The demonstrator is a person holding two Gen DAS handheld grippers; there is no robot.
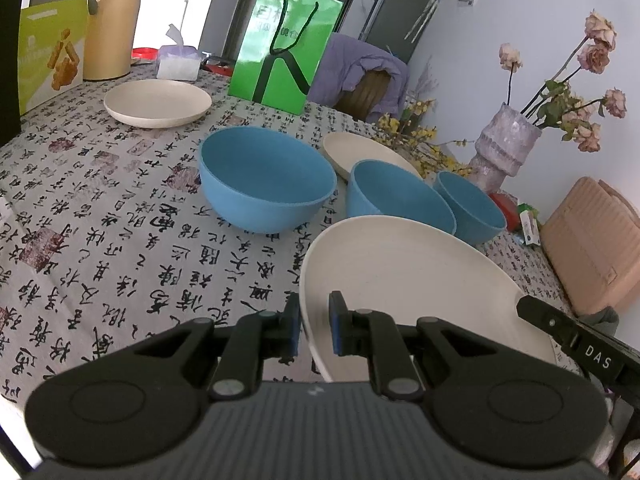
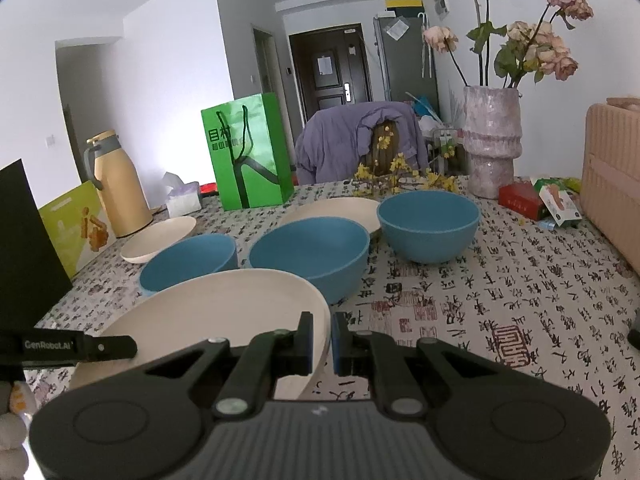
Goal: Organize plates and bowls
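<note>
nearest the lens in the left wrist view is the left gripper, its jaws drawn narrow and pinching the near-left rim of a cream plate. the rim runs between the blue pads, so the plate extends away and to the right of the jaws. the tip of the right gripper shows at the plate's far right edge. a grip on each side looks meant to keep the wide plate steady. beyond it stand three blue bowls: a large bowl, a middle bowl and a far bowl, with two more cream plates on the patterned tablecloth.

in the right wrist view the right gripper is nearest, jaws likewise narrow on the plate's right rim, plate lying left of the jaws. the left gripper's finger meets its opposite edge. whether the plate touches the cloth cannot be told.
</note>
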